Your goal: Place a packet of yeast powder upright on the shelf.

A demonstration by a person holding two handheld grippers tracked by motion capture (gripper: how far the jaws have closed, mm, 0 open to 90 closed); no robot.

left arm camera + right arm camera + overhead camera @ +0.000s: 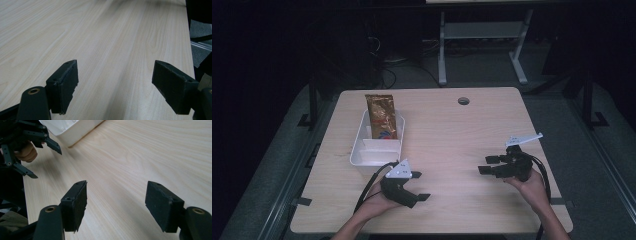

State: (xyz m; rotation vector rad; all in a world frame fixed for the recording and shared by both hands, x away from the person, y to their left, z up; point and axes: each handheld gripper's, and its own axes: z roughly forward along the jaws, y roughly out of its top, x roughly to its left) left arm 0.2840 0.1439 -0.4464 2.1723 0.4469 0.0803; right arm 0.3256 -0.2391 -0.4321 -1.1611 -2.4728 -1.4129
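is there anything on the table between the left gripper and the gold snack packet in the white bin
Nothing loose lies between them. The left gripper hovers open just in front of the white bin, and the gold packet sits in its far compartment, so the bin's near wall and inner divider are what it must clear.

White bin (75,127) cut off by top edge; snack packet (382,117) print unreadable

Pale matt wood-grain table (452,130), smooth white plastic tray (358,150), glossy gold foil packet (382,117), matt black tongs (115,87).
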